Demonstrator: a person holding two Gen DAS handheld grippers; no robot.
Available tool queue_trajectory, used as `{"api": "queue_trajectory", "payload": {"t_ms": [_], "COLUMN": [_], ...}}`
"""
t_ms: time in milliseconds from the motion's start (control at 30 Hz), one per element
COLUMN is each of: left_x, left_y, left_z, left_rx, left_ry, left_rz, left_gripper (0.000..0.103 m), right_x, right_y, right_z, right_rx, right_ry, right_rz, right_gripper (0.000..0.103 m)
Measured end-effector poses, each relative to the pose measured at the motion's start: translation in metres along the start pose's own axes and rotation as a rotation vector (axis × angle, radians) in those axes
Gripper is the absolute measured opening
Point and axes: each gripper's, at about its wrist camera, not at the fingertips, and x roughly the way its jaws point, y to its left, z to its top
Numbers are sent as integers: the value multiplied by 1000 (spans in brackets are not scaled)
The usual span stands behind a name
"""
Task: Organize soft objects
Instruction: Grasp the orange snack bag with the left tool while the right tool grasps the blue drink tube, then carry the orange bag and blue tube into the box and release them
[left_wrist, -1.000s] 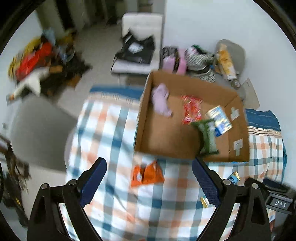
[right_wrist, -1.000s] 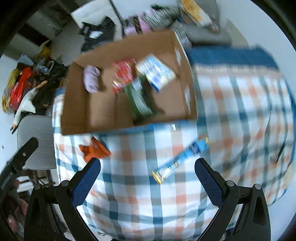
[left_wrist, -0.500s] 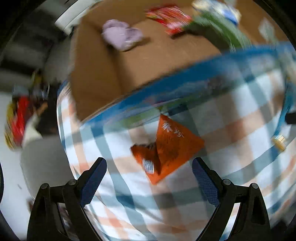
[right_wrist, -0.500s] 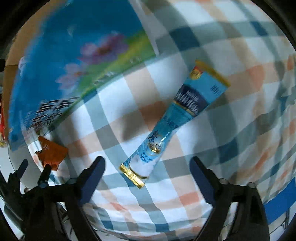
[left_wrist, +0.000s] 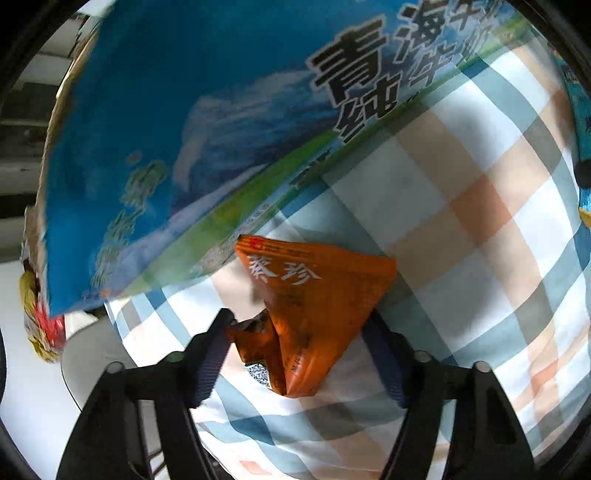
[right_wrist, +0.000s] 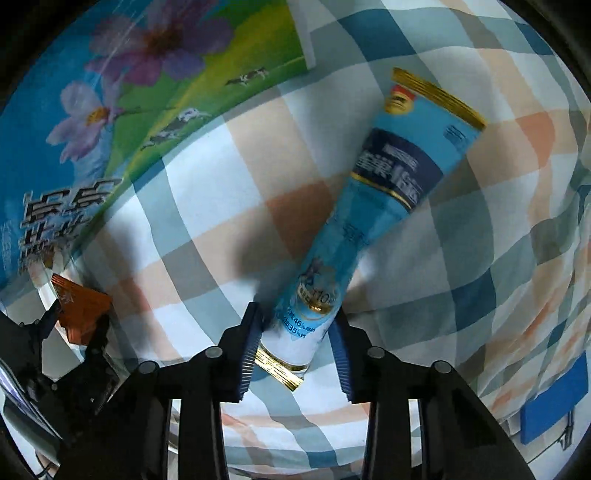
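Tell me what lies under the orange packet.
The checked cloth lies under the orange packet, which sits between the left hand-held gripper fingers beside the printed box. Anything beneath the packet's middle is hidden.

A checked cloth (right_wrist: 229, 177) in white, orange and grey-blue squares covers the surface. On it lies an orange packet (left_wrist: 314, 306) at the near left, just beside a printed blue box (left_wrist: 192, 147) standing at the far left. A long blue tube (right_wrist: 369, 221) lies slantwise to the right, well apart from the packet.
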Motion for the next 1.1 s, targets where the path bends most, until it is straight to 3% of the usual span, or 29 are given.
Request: {"api": "queue_trajectory", "payload": {"t_ms": [133,200,333,467,567,700,900,1000,1100], "left_x": [-3,-4,-5,-7,-11,-7,18,13,10], "left_y": [12,25,50,50,38,14,-7,-29,-43], "left_z": [-11,-21,-49,-73,-83,-89,-76,-68,-70], "left_rx": [-114,-226,-499,-638,-665,-634,-541,-469,-447], "left_ry": [13,20,59,99,114,135,167,166,157], "left_rz": [-54,-123,-356,-535,-584,-587,-559,-523,-495], "left_gripper": [59,58,57,55,53,53,62,73,75], "right_x": [0,0,-2,-1,-3,-3,25,40,45], "right_y": [4,5,12,19,24,40,62,70,79], "right_z": [-12,-20,-35,-49,-57,-65,-67,-63,-66], "right_rx": [-46,-71,-124,-179,-227,-282,-328,-322,-323], "right_ry": [8,20,19,28,23,16,81,92,78], "right_rz": [-13,-4,6,16,6,-19,-62,-86,-102], "right_gripper": [30,29,26,26,24,23,25,26,26]}}
